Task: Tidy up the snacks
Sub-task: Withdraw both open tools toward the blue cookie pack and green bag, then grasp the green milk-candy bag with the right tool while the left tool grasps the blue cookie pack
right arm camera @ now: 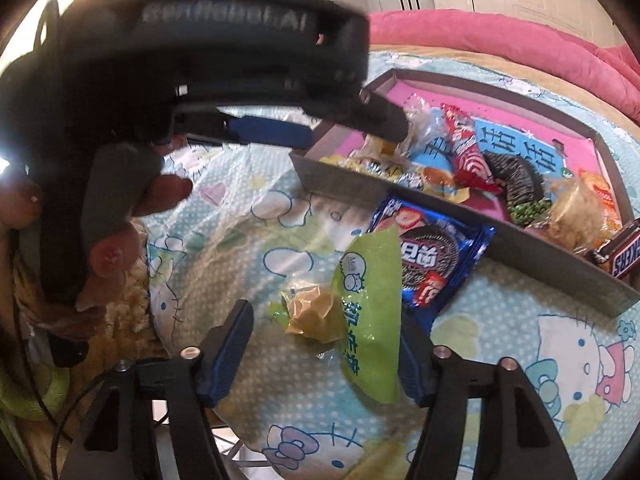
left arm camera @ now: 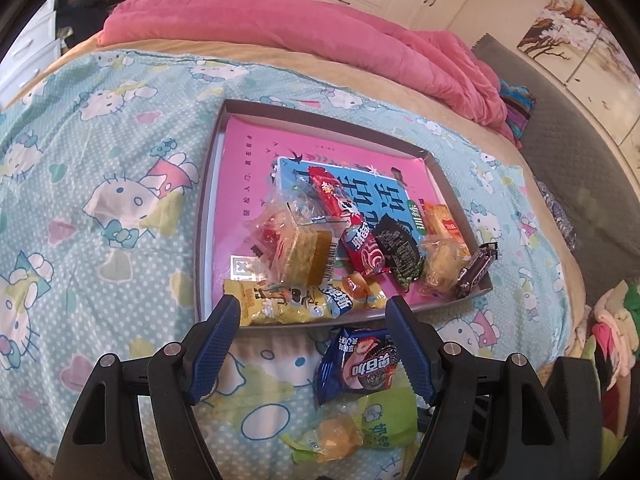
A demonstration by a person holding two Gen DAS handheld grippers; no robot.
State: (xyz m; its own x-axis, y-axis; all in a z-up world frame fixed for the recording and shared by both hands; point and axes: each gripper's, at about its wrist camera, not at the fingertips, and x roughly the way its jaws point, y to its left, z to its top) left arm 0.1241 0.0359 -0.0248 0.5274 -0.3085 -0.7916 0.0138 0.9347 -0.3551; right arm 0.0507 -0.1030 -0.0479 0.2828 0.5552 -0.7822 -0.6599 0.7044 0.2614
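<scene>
- Right gripper (right arm camera: 326,334): jaws part-open and tilted steeply down at the bedsheet (right arm camera: 280,392). Green packet (right arm camera: 370,320) and small yellow wrapped sweet (right arm camera: 314,312) lie between the fingers; pads not seen pressing on either, so nothing held.
- Just ahead of the right fingertips: blue cookie packet (right arm camera: 436,256), partly under the green packet's far end and resting against the tray's near wall.
- Left gripper (left arm camera: 314,346): jaws wide, empty, angled down over the tray's near edge. The blue cookie packet (left arm camera: 356,364) lies on the sheet beside its right finger.
- Beyond both tools: grey tray (left arm camera: 208,240), pink-lined, holding a yellow packet (left arm camera: 280,304), a clear-wrapped cake (left arm camera: 304,248), a red wrapper (left arm camera: 352,224), a black packet (left arm camera: 400,248) and a dark chocolate bar (left arm camera: 476,270).
- Person's hand (right arm camera: 120,216): wrapped round the left tool's handle, up-left of the right gripper.
- Risk: closing here may pinch green packet and sweet together, or catch loose sheet, since the packet lies flat on soft cloth.
- Risk: a grip on the packet's thin edge could slip.
</scene>
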